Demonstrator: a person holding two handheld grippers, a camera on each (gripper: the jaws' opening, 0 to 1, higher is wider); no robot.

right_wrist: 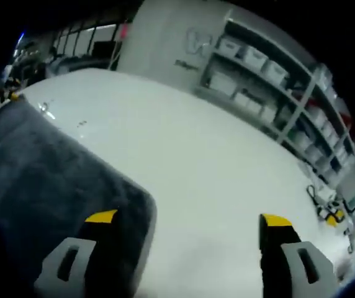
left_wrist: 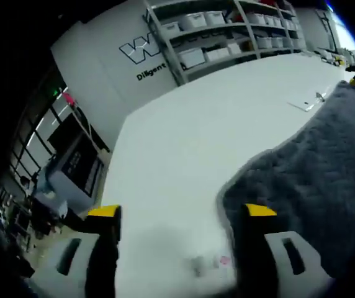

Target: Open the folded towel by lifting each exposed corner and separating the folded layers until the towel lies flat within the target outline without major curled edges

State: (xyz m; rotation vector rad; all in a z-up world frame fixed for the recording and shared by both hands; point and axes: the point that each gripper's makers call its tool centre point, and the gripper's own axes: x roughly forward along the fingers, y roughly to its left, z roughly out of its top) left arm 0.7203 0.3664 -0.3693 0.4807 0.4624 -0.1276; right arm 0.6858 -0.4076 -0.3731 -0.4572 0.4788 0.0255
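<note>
- The towel (left_wrist: pixel 314 161) is dark grey and plush, a thick fuzzy pile with a soft rounded corner, and it lies on a smooth, glossy white table (left_wrist: pixel 190 143).
- In the left gripper view the towel fills the right side; its rounded corner sits at the right jaw.
- The left gripper (left_wrist: pixel 182 214) stands wide open, 2 black jaws with yellow tips, and holds nothing. Its right jaw overlaps the towel's edge; whether it touches the pile is unclear. The left jaw is over bare table.
- In the right gripper view the towel (right_wrist: pixel 47 180) spreads over the left side, its rounded corner under the left jaw.
- The right gripper (right_wrist: pixel 188 218) is also spread wide, with nothing between its jaws; the left jaw is over the fuzzy corner, the right jaw over white table (right_wrist: pixel 215 161).
- Behind the table, grey metal shelves (left_wrist: pixel 227 31) carry rows of pale boxy bins, beside a white wall with dark lettering (left_wrist: pixel 148 56).
</note>
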